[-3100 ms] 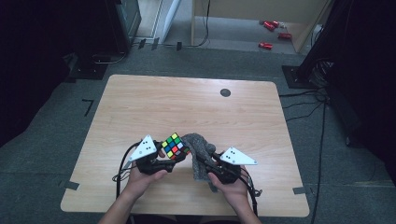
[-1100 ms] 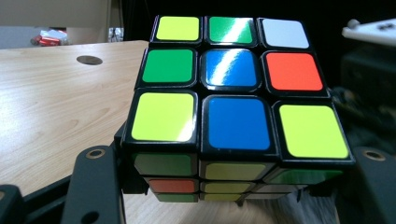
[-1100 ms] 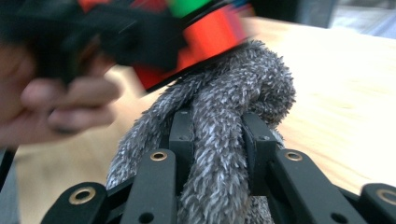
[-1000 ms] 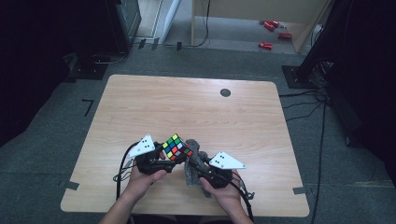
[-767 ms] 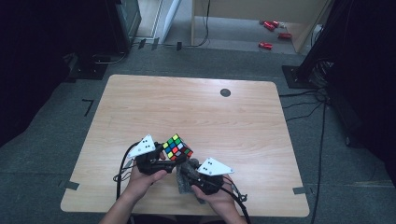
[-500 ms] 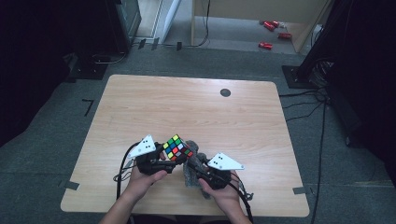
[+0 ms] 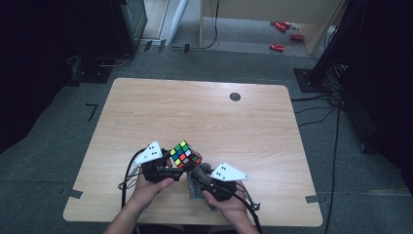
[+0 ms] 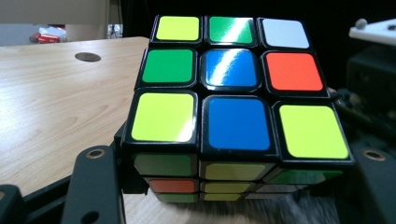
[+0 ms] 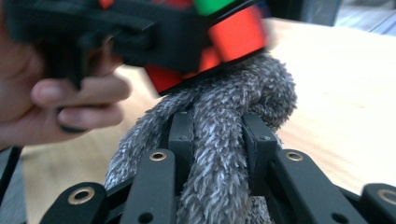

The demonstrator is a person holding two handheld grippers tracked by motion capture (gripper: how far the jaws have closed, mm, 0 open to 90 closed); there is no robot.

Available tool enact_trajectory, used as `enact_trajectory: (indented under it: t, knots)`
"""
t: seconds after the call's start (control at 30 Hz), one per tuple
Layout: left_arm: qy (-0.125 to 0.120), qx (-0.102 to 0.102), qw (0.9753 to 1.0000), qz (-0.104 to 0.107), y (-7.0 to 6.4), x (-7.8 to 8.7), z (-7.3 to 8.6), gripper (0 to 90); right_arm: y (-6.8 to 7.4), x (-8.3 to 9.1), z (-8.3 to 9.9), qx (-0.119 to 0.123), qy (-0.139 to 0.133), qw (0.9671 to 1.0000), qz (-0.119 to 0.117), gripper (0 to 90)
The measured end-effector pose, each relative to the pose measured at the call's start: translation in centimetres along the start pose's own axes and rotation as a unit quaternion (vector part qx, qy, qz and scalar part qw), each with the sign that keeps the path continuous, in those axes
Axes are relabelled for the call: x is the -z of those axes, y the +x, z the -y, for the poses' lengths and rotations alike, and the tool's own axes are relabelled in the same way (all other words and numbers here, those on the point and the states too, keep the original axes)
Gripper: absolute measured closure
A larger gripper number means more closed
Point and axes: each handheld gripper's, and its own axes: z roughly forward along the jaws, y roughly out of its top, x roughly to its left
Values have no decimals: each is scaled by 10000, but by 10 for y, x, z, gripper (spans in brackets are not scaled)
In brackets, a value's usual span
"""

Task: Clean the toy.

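A scrambled puzzle cube point(image 7: 185, 154) point(image 8: 238, 112) is held above the table's near edge, my left gripper point(image 7: 176, 169) shut on its sides. The two black jaws point(image 8: 95, 186) clamp it low down in the left gripper view. My right gripper point(image 7: 200, 181) point(image 9: 218, 140) is shut on a grey fuzzy cloth point(image 7: 196, 184) point(image 9: 219, 154). The cloth's top presses against the cube's underside point(image 9: 219, 42), seen blurred in the right gripper view. The person's left hand point(image 9: 70, 102) shows beside the cube there.
The light wooden table point(image 7: 204, 117) has a small dark round disc point(image 7: 235, 96) near its far edge. Cables point(image 7: 127, 180) trail from both grippers over the near edge. Red objects point(image 7: 282, 34) lie on the floor beyond the table.
The right gripper with the cloth has moved left under the cube and shifts back and forth against it. The left gripper holds the cube almost still.
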Motion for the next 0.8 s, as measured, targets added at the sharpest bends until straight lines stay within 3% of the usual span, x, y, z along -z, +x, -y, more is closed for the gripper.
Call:
enact_trajectory:
  t: [0.03, 0.13, 0.33, 0.5, 0.53, 0.63, 0.67, 0.73, 0.8]
  knots:
    - [0, 5, 10000, -2, 0, 0, 0, 347, -7, 6, -3, -129, -151, 9997, 166, 703]
    - [39, -14, 10000, 9, -1, -1, 0, 347, -14, 12, -5, -293, -323, 9986, 283, 704]
    - [72, -13, 10000, 6, -2, -2, 1, 347, -6, 5, -2, -273, -156, 9994, 130, 702]
    - [37, 22, 10000, -7, -1, -1, 0, 347, 9, -6, 4, -54, 89, 9998, -182, 701]
    - [41, 18, 10000, -10, -1, -1, 1, 347, 14, -9, 5, 139, 170, 9996, -204, 701]
    - [17, 33, 10000, -24, 0, 0, 1, 347, 13, -7, 3, 241, 170, 9995, -129, 701]
    - [6, 28, 10000, -27, 0, 0, 0, 347, 10, -5, 2, 208, 128, 9997, -78, 701]
    - [-9, -8, 10000, 5, -2, -1, 0, 347, -5, 4, -2, -209, -153, 9995, 202, 701]
    - [6, -18, 10000, 15, -3, -1, 0, 347, -8, 6, -2, -283, -206, 9991, 247, 701]
